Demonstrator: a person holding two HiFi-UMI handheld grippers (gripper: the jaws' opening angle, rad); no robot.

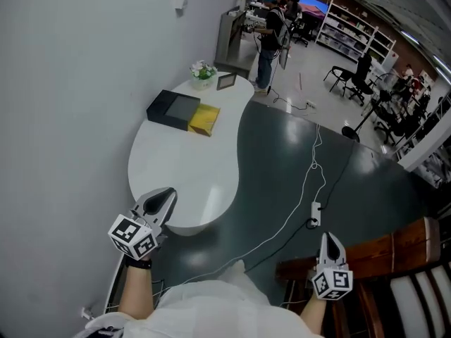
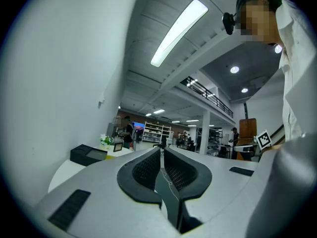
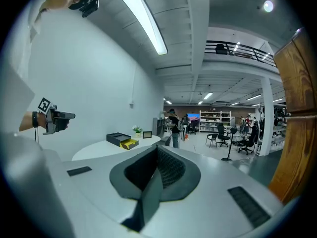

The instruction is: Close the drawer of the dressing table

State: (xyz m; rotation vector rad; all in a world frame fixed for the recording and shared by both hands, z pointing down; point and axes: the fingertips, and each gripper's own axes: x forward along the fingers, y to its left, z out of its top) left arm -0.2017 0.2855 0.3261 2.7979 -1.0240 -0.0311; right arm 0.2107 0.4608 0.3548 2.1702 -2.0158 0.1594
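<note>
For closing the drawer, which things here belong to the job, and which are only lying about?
Job: dressing table; left gripper and right gripper, both shut. The drawer is not clearly visible.
Lying about: black box; yellow box; flower pot; picture frame; power strip.

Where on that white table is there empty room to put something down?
The near, wide half of the white table is bare, from the black box and yellow box down to the rounded edge by the left gripper. The far end is crowded: flowers and a small picture frame sit beyond the boxes.
</note>
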